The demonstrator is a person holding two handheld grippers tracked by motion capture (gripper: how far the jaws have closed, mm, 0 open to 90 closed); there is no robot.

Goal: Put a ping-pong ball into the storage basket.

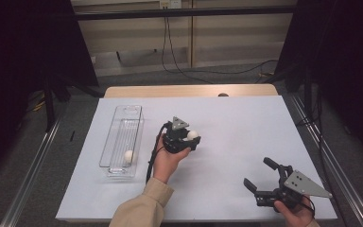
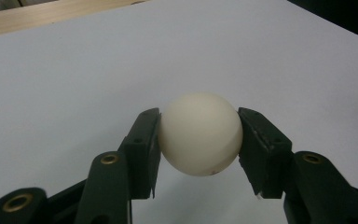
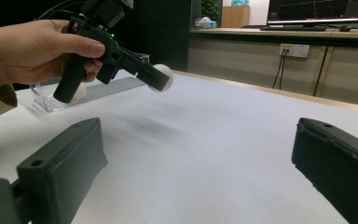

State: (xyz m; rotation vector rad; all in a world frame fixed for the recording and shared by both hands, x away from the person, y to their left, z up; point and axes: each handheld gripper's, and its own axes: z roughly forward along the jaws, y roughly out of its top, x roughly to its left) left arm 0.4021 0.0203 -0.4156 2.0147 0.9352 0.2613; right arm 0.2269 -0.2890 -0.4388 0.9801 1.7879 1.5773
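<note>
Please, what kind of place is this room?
Probably a lab or office test room: a white-covered table with black curtains at both sides, computer monitors on a back counter, and wall sockets with cables.

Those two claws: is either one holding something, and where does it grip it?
The left claw pinches a white ball across its middle. The right claw holds nothing.

A clear plastic bin (image 1: 123,142) is seen left of centre in the high view, set on the white table cover (image 1: 246,123). A second white ball (image 1: 129,156) lies inside it, near the lower end. Black cables (image 1: 179,66) are trailed across the floor at the top.
</note>
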